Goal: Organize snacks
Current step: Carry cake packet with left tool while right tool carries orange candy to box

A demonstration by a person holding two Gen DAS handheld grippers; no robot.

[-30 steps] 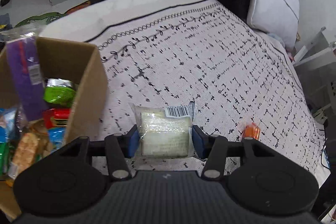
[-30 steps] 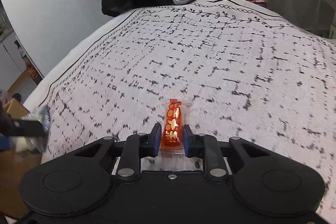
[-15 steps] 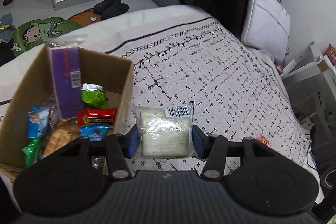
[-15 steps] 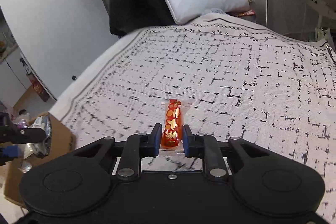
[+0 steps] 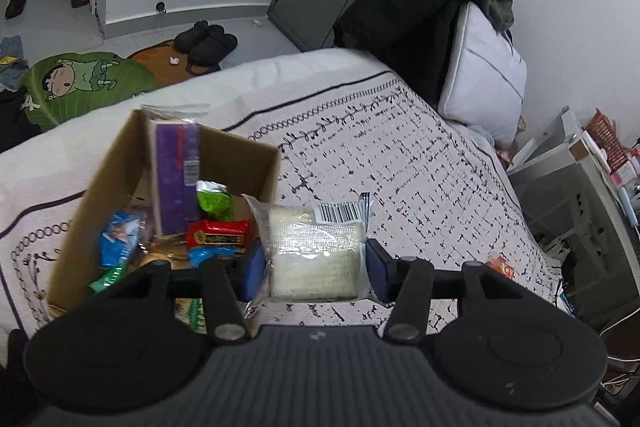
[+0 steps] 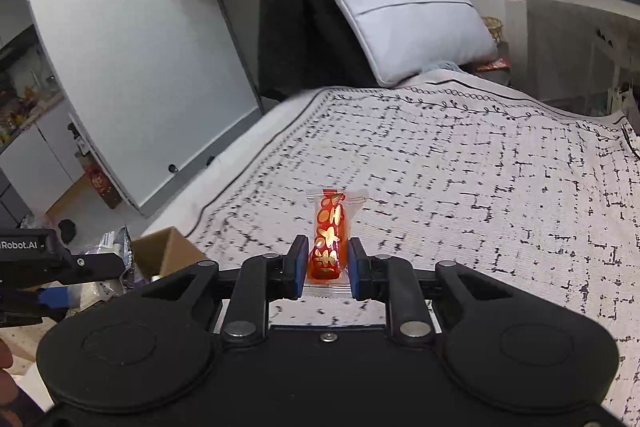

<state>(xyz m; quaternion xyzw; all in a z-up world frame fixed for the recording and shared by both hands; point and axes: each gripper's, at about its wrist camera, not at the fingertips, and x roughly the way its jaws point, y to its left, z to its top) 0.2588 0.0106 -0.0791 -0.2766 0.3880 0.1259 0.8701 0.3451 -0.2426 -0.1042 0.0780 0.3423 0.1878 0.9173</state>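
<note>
Left wrist view: left gripper (image 5: pixel 315 265), blue pads clamped on either side of a clear-wrapped white snack pack (image 5: pixel 316 251) with a barcode at its top edge; the pack is held in the air just beside the right wall of the cardboard box (image 5: pixel 269 163), above the bedspread (image 5: pixel 400 163). Box contents, open top: tall purple packet (image 5: pixel 176 179) standing upright against the far side; green foil pack (image 5: pixel 214 203) beside it; red-wrapped bar (image 5: pixel 218 235) lying flat in front; blue packets (image 5: pixel 116 235) toward the left wall; other items partly hidden behind the gripper body. Small orange-red wrapped item (image 5: pixel 498 264) at the right edge of the bedspread, well apart from the box. Background: grey pillow (image 5: pixel 484 79), dark slippers (image 5: pixel 206 41) on the floor, green cartoon mat (image 5: pixel 80 83). Right wrist view: right gripper (image 6: pixel 324 263), pads closed on the lower end of a red candy with gold pattern (image 6: pixel 328 239), clear wrapper ends showing above and below; candy upright, held over the patterned bedspread (image 6: pixel 480 187). Left gripper (image 6: pixel 60 267) visible at the left frame edge near a corner of the cardboard box (image 6: pixel 164 251).
</note>
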